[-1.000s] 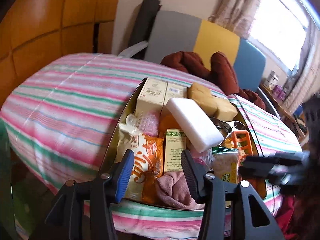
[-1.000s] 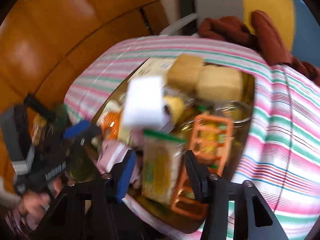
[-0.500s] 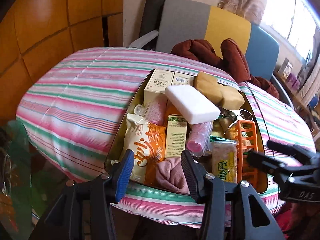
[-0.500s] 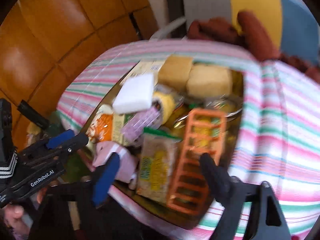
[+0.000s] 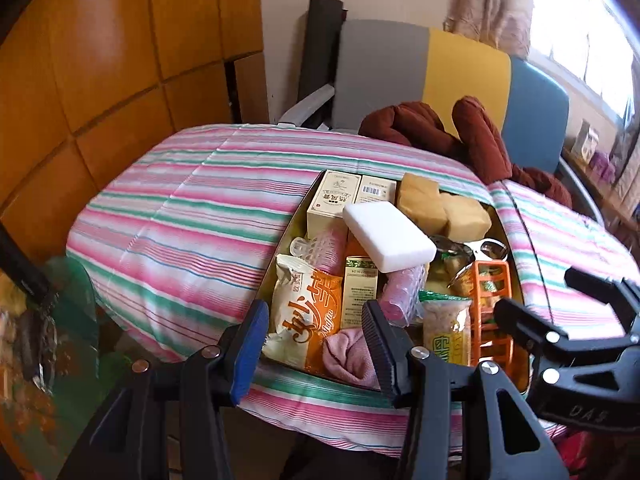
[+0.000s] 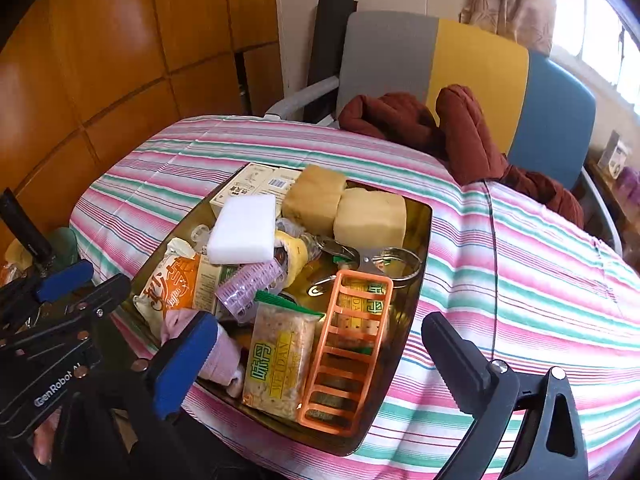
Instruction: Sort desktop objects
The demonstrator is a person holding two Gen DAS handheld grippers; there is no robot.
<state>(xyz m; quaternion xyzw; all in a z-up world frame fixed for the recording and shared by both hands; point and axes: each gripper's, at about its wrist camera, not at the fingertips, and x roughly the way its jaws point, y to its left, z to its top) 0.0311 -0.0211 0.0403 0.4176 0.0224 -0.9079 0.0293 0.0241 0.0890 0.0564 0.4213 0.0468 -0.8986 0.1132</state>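
Note:
A gold tray [image 6: 420, 256] on the striped tablecloth [image 6: 520, 280] holds a jumble: a white sponge [image 6: 243, 228], two tan bread blocks [image 6: 370, 216], an orange rack [image 6: 352, 344], a cracker packet [image 6: 280, 356], an orange snack bag [image 5: 308, 320], a pink cloth [image 5: 352, 352] and cream boxes [image 5: 334, 200]. My left gripper [image 5: 314, 344] is open and empty at the tray's near edge, over the snack bag and cloth. My right gripper [image 6: 320, 356] is wide open and empty above the cracker packet and orange rack.
A grey, yellow and blue chair [image 5: 460, 68] with a maroon garment [image 5: 440, 132] stands behind the table. Wooden panels [image 5: 100, 60] line the left. The cloth's left part [image 5: 192, 216] is bare. Metal rings [image 6: 400, 264] and a pink roller [image 6: 252, 284] lie in the tray.
Both grippers have pulled back and up from the tray, so more of the table shows. The right gripper's jaws have opened much wider. The tray's contents have not moved.

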